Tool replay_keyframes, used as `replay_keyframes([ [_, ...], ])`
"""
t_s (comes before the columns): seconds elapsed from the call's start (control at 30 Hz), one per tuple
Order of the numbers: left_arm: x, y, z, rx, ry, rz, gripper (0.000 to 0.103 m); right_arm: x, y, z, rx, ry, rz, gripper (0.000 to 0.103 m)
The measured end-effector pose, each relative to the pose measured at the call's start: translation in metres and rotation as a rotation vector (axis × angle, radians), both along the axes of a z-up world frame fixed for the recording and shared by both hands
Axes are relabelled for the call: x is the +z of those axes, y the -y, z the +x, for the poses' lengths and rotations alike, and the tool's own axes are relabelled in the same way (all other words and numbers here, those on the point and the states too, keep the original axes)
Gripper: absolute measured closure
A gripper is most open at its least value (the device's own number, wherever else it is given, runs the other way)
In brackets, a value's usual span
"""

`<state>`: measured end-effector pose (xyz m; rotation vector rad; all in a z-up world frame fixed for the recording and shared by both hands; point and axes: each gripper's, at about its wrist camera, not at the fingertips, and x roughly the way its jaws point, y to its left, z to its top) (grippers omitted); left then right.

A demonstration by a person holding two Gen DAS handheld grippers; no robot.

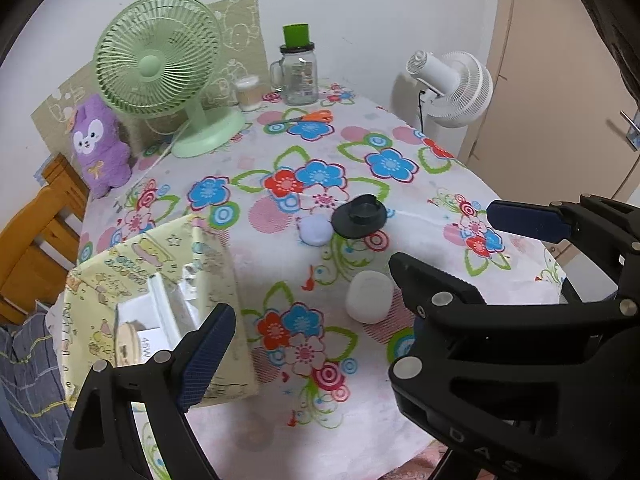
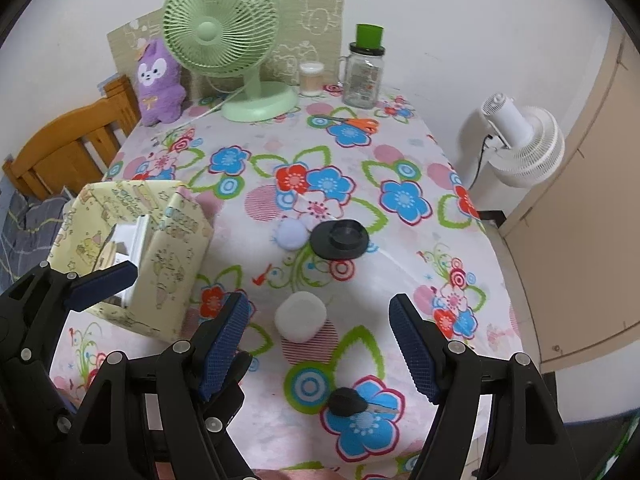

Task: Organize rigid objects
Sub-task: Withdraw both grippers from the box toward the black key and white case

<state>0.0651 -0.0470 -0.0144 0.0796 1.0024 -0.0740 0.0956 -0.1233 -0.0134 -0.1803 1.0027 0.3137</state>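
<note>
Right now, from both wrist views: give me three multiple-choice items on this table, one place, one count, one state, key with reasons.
1. Where are the scissors?
A. inside the box
B. on the cloth in front of the jar
C. under the green fan

2. How many fans are in view?
A. one
B. two
C. three

3. What is the right tool doing?
A. open, holding nothing
B. shut on the white tub
C. shut on the black disc

Key:
1 B, they lie flat on the cloth just before the jar.
2 B, a green fan on the table and a white fan beside it.
3 A, its fingers stand apart, with the white tub untouched on the cloth beyond them.
</note>
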Motion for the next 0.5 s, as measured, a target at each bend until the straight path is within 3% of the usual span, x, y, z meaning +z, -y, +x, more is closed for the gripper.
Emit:
replay_keyframes([
  [0.5,-0.019,0.032,0.004,-0.026,0.02,-0.008,0.012,-0.02,0.034,0.001,-0.016,0.045,0.001,0.027],
])
